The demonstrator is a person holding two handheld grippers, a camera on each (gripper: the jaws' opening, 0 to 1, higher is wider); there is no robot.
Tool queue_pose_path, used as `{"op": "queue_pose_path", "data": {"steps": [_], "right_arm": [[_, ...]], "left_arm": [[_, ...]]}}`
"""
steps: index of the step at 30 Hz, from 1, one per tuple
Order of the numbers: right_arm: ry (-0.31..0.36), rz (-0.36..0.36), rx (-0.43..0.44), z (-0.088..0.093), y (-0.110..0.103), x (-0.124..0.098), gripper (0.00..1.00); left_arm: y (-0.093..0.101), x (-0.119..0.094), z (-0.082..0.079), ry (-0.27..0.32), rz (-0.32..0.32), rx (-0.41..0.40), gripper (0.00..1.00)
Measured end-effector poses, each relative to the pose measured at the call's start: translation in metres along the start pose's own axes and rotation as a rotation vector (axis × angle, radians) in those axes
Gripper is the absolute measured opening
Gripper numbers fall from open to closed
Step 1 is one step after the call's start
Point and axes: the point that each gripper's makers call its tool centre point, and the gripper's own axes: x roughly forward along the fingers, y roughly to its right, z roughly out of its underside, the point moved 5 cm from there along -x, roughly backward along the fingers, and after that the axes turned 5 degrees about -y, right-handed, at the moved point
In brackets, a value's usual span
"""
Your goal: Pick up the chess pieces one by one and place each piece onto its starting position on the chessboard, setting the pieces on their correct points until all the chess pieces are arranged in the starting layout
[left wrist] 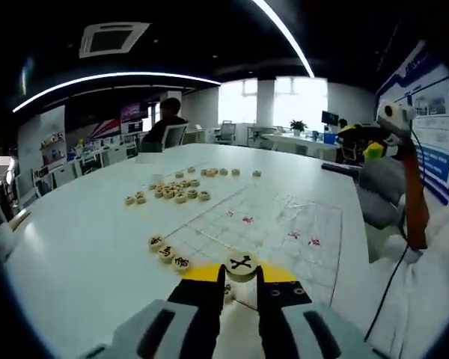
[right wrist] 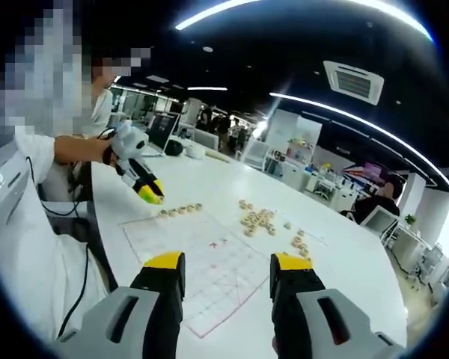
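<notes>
One chess piece (left wrist: 241, 265), a pale wooden disc with a black mark on its face, sits pinched between the yellow-tipped jaws of our left gripper (left wrist: 240, 278), held right at the near edge of the chessboard (left wrist: 284, 224), though we cannot tell whether it touches the sheet. Three more discs (left wrist: 168, 252) lie in a short row at the board's near left corner. Beyond the board's far left side, a loose cluster of pieces (left wrist: 178, 192) rests on the white table (left wrist: 75, 247), with a second row (left wrist: 218, 172) farther past the board. In the right gripper view, our right gripper (right wrist: 227, 271) hovers above the board (right wrist: 202, 277) with its jaws spread wide, grasping nothing. Across the board, the left gripper (right wrist: 148, 188) comes in from a person's hand (right wrist: 108, 153), its tip above the board's far edge.
</notes>
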Motion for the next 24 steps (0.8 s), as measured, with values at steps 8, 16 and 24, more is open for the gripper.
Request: {"op": "queue_pose_path", "data": {"steps": [8, 16, 24], "right_arm": [[-0.016, -0.055, -0.04, 0.002, -0.012, 0.002, 0.46], [-0.021, -0.04, -0.037, 0.002, -0.009, 0.002, 0.46], [-0.016, -0.029, -0.039, 0.0, -0.008, 0.001, 0.45]], "left_arm": [[0.015, 0.001, 0.024, -0.085, 0.027, 0.052, 0.19], [0.007, 0.013, 0.035, -0.136, 0.004, 0.017, 0.19], [0.001, 0.016, 0.035, -0.136, -0.012, -0.01, 0.19]]}}
